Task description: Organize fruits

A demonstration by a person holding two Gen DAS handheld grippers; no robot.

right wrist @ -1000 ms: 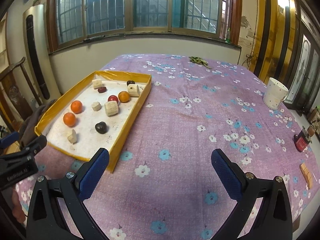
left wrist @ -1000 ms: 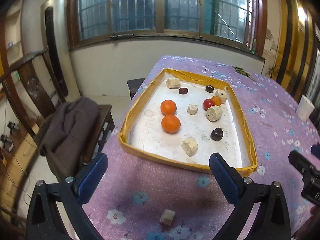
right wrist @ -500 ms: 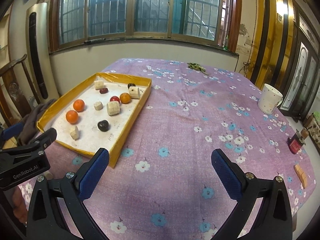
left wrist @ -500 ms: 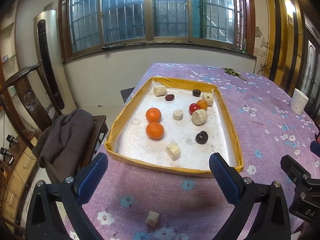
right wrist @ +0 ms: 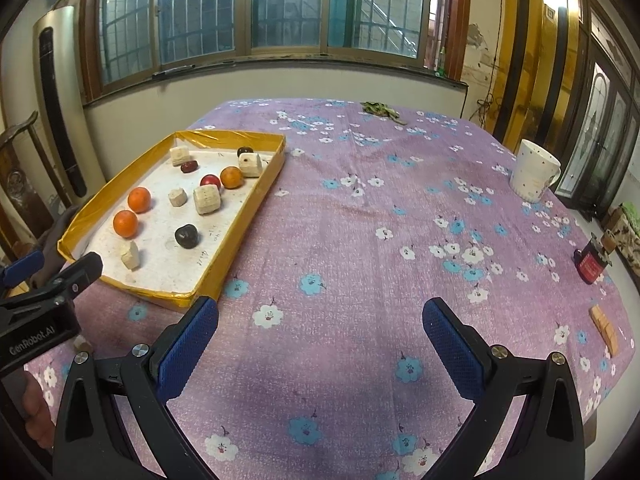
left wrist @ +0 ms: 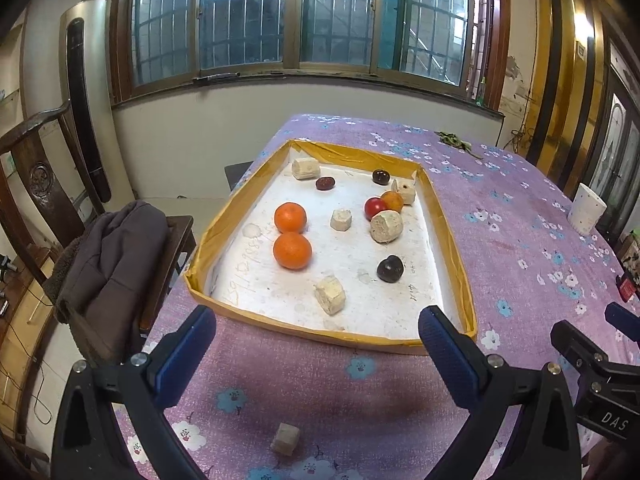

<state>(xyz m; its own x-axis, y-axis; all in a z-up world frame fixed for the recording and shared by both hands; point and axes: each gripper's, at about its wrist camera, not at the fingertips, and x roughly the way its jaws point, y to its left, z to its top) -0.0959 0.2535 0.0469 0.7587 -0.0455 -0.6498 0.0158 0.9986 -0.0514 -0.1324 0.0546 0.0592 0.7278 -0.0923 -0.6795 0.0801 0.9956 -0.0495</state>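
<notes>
A yellow-rimmed tray (left wrist: 332,336) (right wrist: 236,236) lies on the purple flowered cloth. In it are two oranges (left wrist: 292,250) (right wrist: 125,223), a smaller orange fruit (left wrist: 393,201), a red fruit (left wrist: 374,207), dark fruits (left wrist: 390,269) (right wrist: 186,236) and several pale cork-like chunks (left wrist: 330,294). One pale chunk (left wrist: 285,439) lies on the cloth outside the tray. My left gripper (left wrist: 316,354) is open and empty, just before the tray's near edge. My right gripper (right wrist: 320,338) is open and empty over bare cloth, right of the tray.
A white mug (right wrist: 534,176) stands at the right. A small red can (right wrist: 590,266) and a tan block (right wrist: 604,328) lie near the right edge. A chair with a dark jacket (left wrist: 108,268) stands left of the table. Green leaves (right wrist: 380,110) lie at the far edge.
Both grippers have drawn back and up a little; the tray looks farther from the left gripper. Both stay open.
</notes>
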